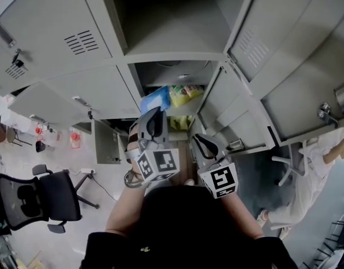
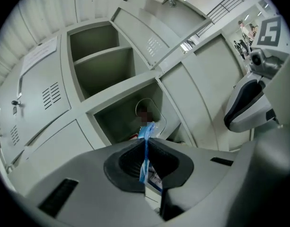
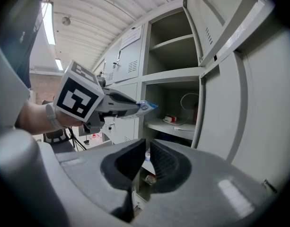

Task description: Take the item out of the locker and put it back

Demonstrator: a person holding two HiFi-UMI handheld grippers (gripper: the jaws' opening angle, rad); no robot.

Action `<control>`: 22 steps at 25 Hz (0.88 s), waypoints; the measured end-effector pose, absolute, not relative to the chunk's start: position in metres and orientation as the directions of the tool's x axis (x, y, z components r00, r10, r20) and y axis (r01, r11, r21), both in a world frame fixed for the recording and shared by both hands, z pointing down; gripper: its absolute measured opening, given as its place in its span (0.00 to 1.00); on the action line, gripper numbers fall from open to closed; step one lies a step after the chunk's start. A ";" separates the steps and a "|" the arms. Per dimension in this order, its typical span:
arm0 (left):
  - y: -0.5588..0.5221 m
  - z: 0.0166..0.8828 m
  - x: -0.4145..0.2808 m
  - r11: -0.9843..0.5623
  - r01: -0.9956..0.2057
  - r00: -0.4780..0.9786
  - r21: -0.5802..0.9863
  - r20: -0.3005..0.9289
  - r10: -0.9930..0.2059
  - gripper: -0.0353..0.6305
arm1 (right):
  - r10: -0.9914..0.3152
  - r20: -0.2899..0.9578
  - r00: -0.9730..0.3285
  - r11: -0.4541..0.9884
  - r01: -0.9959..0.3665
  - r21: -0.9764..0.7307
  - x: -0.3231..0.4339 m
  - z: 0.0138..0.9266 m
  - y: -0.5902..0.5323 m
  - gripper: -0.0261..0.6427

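Blue packet (image 2: 148, 130) clenched in left hand-held gripper (image 2: 145, 142), print prob. too blurred; right hand-held gripper (image 3: 147, 144) closed, empty.

Locker (image 1: 54, 32): matt grey painted metal. Packet (image 1: 155, 101): glossy blue plastic film. Left tool (image 2: 145, 141) pads (image 2: 128, 163): ribbed black rubber.

In the open locker (image 3: 168, 77) before you, the shelf (image 3: 180, 127) carries a small red-and-white item (image 3: 169, 119) and a looped white cable (image 3: 188, 103); yellow packets (image 1: 186, 94) lie inside too.
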State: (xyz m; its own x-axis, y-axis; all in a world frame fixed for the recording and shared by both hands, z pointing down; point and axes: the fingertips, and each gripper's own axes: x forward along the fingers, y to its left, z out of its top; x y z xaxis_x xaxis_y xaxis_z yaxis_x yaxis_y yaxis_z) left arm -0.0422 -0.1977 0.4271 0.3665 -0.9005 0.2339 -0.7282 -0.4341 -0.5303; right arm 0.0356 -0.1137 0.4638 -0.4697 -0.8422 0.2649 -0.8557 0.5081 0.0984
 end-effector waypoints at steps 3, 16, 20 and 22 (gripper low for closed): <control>-0.192 0.419 -0.045 -0.434 -0.730 0.392 -0.529 0.196 -0.899 0.10 | -0.846 0.250 -0.471 0.508 -0.855 0.109 0.036 0.456 -0.120 0.08; -0.195 0.304 -0.059 -0.315 -0.828 0.395 -0.463 -0.082 -0.915 0.10 | -0.856 0.155 -0.494 0.515 -0.839 0.175 0.025 0.401 -0.142 0.08; -0.194 0.267 -0.058 -0.280 -0.832 0.402 -0.478 -0.172 -0.900 0.11 | -0.858 0.140 -0.494 0.513 -0.840 0.179 0.025 0.391 -0.146 0.08; -0.195 0.253 -0.055 -0.270 -0.833 0.406 -0.483 -0.204 -0.891 0.11 | -0.860 0.129 -0.494 0.511 -0.840 0.185 0.025 0.386 -0.147 0.08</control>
